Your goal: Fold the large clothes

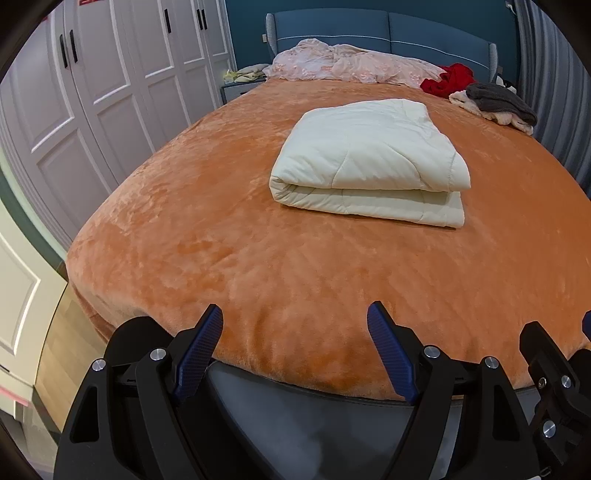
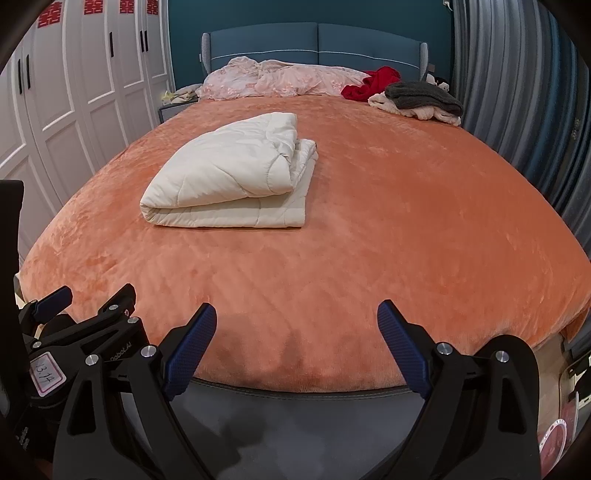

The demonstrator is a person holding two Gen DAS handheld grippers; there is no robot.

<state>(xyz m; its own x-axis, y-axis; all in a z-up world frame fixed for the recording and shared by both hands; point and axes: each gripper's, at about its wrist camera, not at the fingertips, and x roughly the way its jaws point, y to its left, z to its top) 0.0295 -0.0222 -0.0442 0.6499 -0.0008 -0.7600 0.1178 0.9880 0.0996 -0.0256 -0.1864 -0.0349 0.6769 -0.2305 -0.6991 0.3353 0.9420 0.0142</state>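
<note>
A cream quilted garment [image 1: 369, 162] lies folded into a thick rectangle on the orange bed cover [image 1: 221, 258]. It also shows in the right wrist view [image 2: 232, 181], left of centre on the cover [image 2: 406, 221]. My left gripper [image 1: 295, 317] is open and empty, held at the foot edge of the bed, well short of the bundle. My right gripper [image 2: 297, 314] is open and empty too, beside the left one at the same edge. The left gripper's body [image 2: 74, 325] shows at the lower left of the right wrist view.
A pink crumpled duvet [image 1: 351, 62] lies by the blue headboard [image 1: 388, 29]. Red cloth [image 1: 450, 79] and a grey and cream pile [image 1: 498, 103] sit at the far right corner. White wardrobes [image 1: 92, 92] stand left, grey curtains [image 2: 517, 92] right.
</note>
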